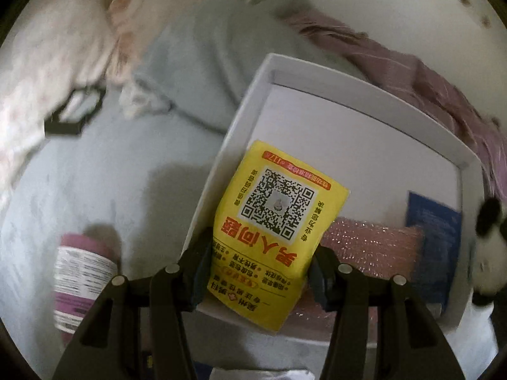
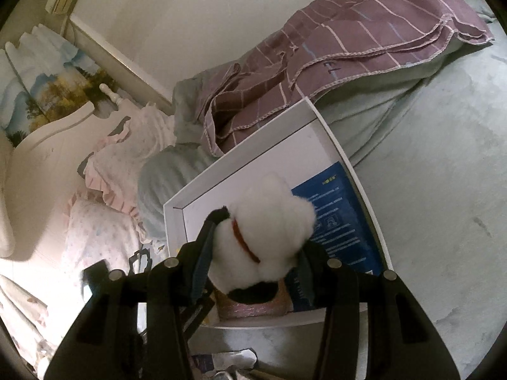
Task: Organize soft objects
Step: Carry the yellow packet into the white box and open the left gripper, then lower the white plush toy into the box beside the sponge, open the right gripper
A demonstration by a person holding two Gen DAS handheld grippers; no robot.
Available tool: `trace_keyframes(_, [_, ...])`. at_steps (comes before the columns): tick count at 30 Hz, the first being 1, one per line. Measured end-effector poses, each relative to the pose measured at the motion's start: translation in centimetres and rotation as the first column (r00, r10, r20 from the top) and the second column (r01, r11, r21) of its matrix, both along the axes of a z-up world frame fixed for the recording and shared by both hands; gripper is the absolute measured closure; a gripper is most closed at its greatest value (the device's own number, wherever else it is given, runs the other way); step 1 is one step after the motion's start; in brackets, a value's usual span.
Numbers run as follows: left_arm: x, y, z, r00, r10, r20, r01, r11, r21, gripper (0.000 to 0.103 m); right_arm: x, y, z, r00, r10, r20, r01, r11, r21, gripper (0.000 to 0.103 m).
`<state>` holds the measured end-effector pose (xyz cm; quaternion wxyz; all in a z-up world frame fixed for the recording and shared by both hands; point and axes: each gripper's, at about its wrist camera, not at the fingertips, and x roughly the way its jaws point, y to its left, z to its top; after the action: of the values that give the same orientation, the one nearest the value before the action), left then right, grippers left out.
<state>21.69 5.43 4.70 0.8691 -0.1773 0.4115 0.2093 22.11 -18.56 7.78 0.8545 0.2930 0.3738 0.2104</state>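
Note:
My left gripper [image 1: 258, 272] is shut on a yellow packet [image 1: 269, 231] with a QR code and holds it over the near left part of a white box [image 1: 364, 95]. In the box lie a pink glittery sponge [image 1: 374, 247] and a blue packet [image 1: 434, 237]. My right gripper [image 2: 253, 262] is shut on a white and black plush panda [image 2: 263, 240] with a red collar, held over the same box [image 2: 240, 155], above the pink sponge [image 2: 253, 308] and beside the blue packet [image 2: 342, 221]. The panda [image 1: 488, 237] also shows at the right edge of the left wrist view.
The box lies on a pale blue bed sheet [image 1: 104, 183]. A purple and white bottle [image 1: 79, 285] lies left of it. A purple checked blanket [image 2: 364, 41] and blue pillows lie behind the box. Pink frilled pillows [image 2: 104, 215] and a white headboard [image 2: 47, 145] are at the left.

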Motion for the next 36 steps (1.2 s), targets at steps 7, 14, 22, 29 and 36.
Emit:
trace_keyframes(7, [-0.7, 1.9, -0.5, 0.991, -0.075, 0.112, 0.099, 0.968, -0.232, 0.021, 0.4, 0.5, -0.5, 1.000, 0.011, -0.016, -0.011, 1.000, -0.021, 0.053])
trace_keyframes(14, [-3.1, 2.3, 2.1, 0.958, -0.124, 0.258, 0.190, 0.950, -0.249, 0.018, 0.6, 0.6, -0.8, 1.000, 0.007, -0.027, -0.008, 0.999, -0.041, 0.053])
trace_keyframes(22, [-3.8, 2.8, 4.6, 0.937, -0.233, 0.261, 0.300, 0.920, -0.252, 0.074, 0.7, 0.4, -1.3, 0.998, -0.006, -0.065, 0.002, 0.997, -0.074, 0.053])
trace_keyframes(29, [-2.8, 0.7, 2.6, 0.922, -0.352, 0.160, 0.380, 0.899, -0.217, 0.087, 0.6, 1.0, -1.2, 0.998, 0.008, -0.068, -0.013, 0.997, -0.079, 0.053])
trace_keyframes(36, [-1.8, 1.1, 0.5, 0.966, -0.256, -0.018, 0.255, 0.965, -0.058, 0.091, 0.6, 1.8, -1.2, 0.997, 0.036, -0.062, -0.041, 0.996, -0.083, 0.053])
